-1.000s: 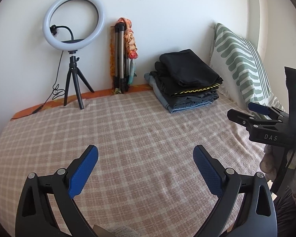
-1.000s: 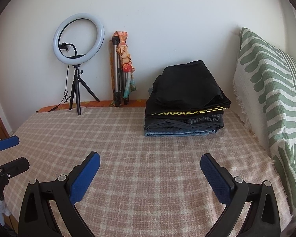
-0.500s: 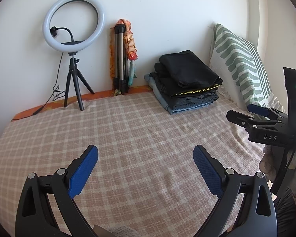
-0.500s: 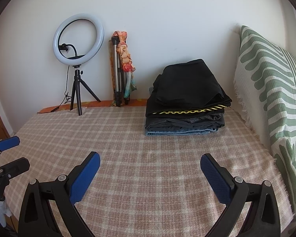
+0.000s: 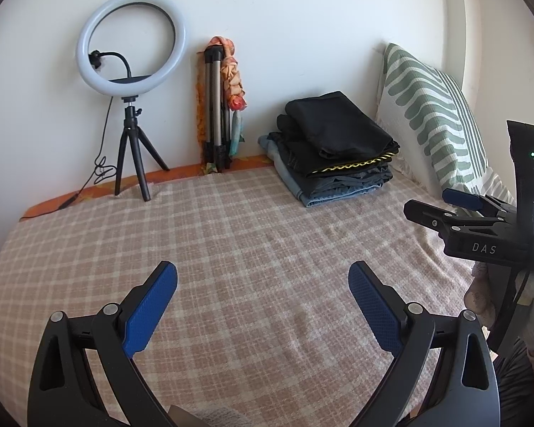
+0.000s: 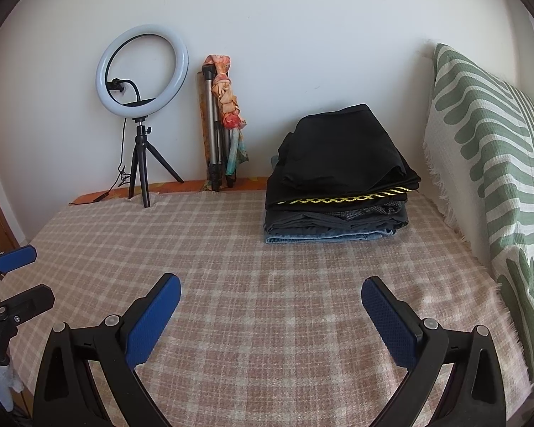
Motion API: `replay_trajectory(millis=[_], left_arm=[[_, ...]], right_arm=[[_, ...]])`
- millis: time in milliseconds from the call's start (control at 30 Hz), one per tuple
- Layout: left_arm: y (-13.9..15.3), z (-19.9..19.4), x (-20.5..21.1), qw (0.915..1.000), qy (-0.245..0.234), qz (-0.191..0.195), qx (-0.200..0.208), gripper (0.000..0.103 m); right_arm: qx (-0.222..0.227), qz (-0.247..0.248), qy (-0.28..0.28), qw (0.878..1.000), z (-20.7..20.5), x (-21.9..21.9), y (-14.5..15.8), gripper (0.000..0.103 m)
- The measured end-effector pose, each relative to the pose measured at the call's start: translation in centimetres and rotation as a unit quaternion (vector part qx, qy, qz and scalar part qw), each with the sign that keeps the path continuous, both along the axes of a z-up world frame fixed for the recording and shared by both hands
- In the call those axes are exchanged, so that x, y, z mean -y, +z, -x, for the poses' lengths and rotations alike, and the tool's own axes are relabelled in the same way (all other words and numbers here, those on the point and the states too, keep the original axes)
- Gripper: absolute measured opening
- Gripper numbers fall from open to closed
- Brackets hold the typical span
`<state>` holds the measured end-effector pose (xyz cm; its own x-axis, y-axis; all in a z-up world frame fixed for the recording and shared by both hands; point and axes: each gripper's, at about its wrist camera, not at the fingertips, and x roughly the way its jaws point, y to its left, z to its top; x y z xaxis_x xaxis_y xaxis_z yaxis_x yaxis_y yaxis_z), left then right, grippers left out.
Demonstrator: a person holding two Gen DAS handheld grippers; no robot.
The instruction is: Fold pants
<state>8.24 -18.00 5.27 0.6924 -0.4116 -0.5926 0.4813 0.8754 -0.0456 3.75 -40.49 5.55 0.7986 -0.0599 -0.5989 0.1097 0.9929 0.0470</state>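
Observation:
A stack of folded pants (image 5: pixel 334 149) lies at the far right of the bed, black ones on top, grey and blue denim below; it also shows in the right wrist view (image 6: pixel 338 178). My left gripper (image 5: pixel 263 284) is open and empty above the plaid blanket (image 5: pixel 231 235). My right gripper (image 6: pixel 270 295) is open and empty above the blanket (image 6: pixel 260 249), well short of the stack. The right gripper also shows at the right edge of the left wrist view (image 5: pixel 441 203). The left gripper shows at the left edge of the right wrist view (image 6: pixel 25 274).
A ring light on a small tripod (image 5: pixel 131 71) and a folded tripod with an orange scarf (image 5: pixel 220 103) stand against the back wall. A green-and-white striped pillow (image 6: pixel 487 156) leans along the right side.
Both views have shifted very slightly; the grippers stay open and empty and nothing on the bed has moved.

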Motion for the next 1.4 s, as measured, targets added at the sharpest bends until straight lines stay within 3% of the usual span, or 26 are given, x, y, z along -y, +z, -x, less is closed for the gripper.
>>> replay_trajectory(millis=[1400], left_arm=[[-0.18, 0.46, -0.04, 0.9999, 0.013, 0.001, 0.011, 0.097]], right_arm=[[0.005, 0.0, -0.006, 1.0, 0.16, -0.91, 0.37, 0.103]])
